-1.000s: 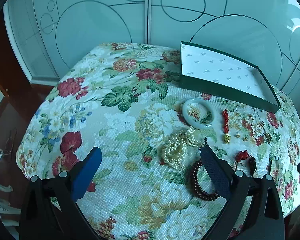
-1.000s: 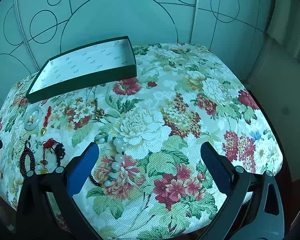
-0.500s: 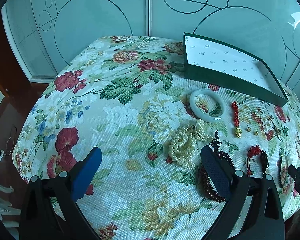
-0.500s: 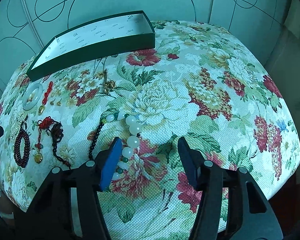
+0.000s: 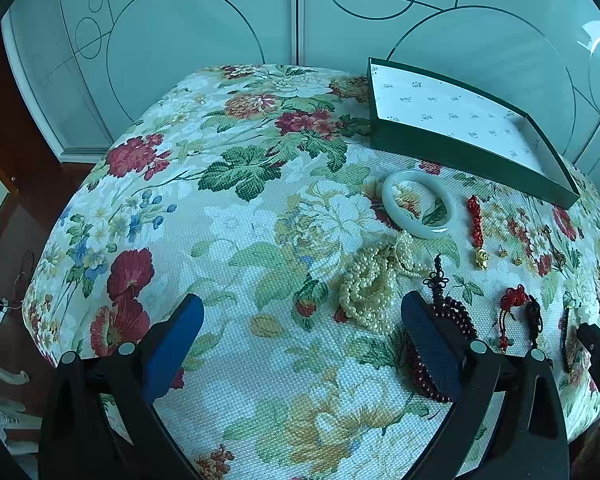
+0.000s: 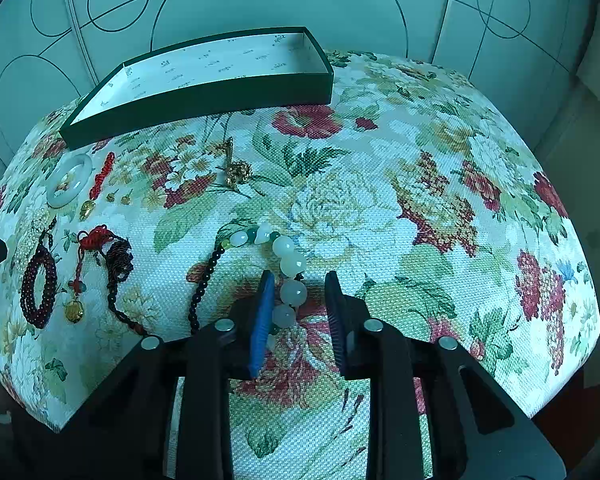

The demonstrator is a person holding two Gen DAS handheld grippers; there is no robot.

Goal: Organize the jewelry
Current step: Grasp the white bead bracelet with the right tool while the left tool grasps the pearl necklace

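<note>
A green box with a white lining (image 6: 204, 80) stands at the back of the floral-covered table; it also shows in the left wrist view (image 5: 460, 120). My right gripper (image 6: 300, 280) is low over a necklace of white and dark beads (image 6: 288, 256), its jaws narrowed with the white beads between them, a gap still showing on the right side. My left gripper (image 5: 300, 312) is wide open and empty above the cloth, next to a pearl strand (image 5: 368, 288) and a dark red bead bracelet (image 5: 452, 320).
A white jade bangle (image 5: 418, 204), a red cord charm (image 5: 476, 228), a red knot tassel (image 5: 516, 312) and small gold pieces (image 6: 236, 168) lie on the cloth. Frosted panels stand behind. The table edge drops off left and right.
My right gripper has moved down and forward onto the white bead necklace and its jaws have narrowed from wide open. My left gripper has shifted slightly and stays open.
</note>
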